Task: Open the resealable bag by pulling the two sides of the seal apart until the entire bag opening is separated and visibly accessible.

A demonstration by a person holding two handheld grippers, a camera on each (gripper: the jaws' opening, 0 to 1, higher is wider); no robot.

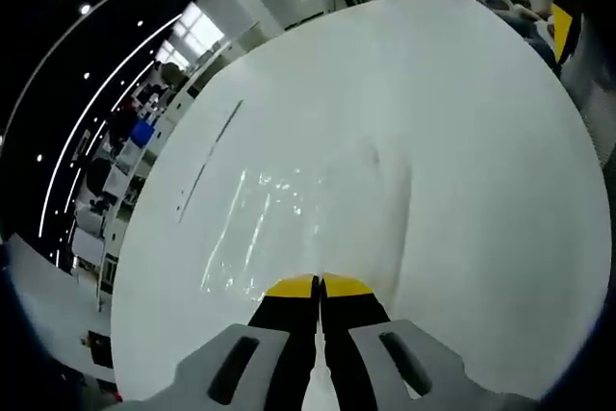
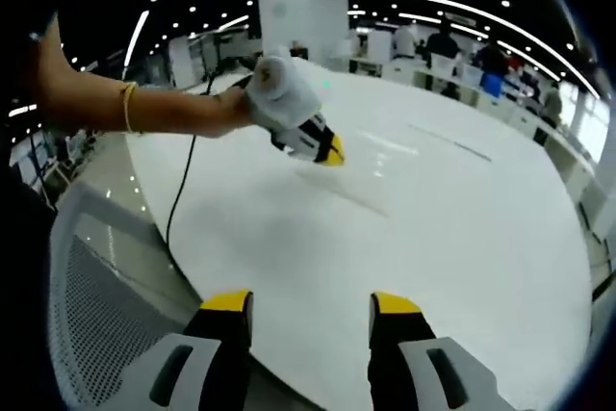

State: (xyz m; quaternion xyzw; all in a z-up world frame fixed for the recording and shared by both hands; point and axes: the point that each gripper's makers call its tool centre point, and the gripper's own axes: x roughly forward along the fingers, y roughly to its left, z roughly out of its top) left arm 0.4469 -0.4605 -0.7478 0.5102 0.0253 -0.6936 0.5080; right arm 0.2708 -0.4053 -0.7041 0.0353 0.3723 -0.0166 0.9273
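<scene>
In the left gripper view the left gripper (image 1: 319, 286) has its yellow-tipped fingers (image 1: 292, 287) pressed together at the lower middle of the frame, right at the near edge of the resealable bag (image 1: 289, 228). Whether film is actually pinched between them cannot be told, since the bag is clear and the tips hide the contact. The bag lies flat on the white desk (image 1: 481, 141), spreading from the fingertips up toward the frame's centre, marked only by glints and faint creases.

In the right gripper view the right gripper (image 2: 313, 304) sits at the bottom of the frame with its fingers wide apart and nothing between them, well apart from the bag. The left gripper (image 2: 332, 154) appears at upper centre, held in a hand (image 2: 229, 111), tip down on the bag (image 2: 371, 175).

The bag looks very light, thin, limp and slippery; it will likely slide or lift whole unless one lip is anchored. The best hold is probably each lip just above the seal, one per gripper, starting near a corner.
</scene>
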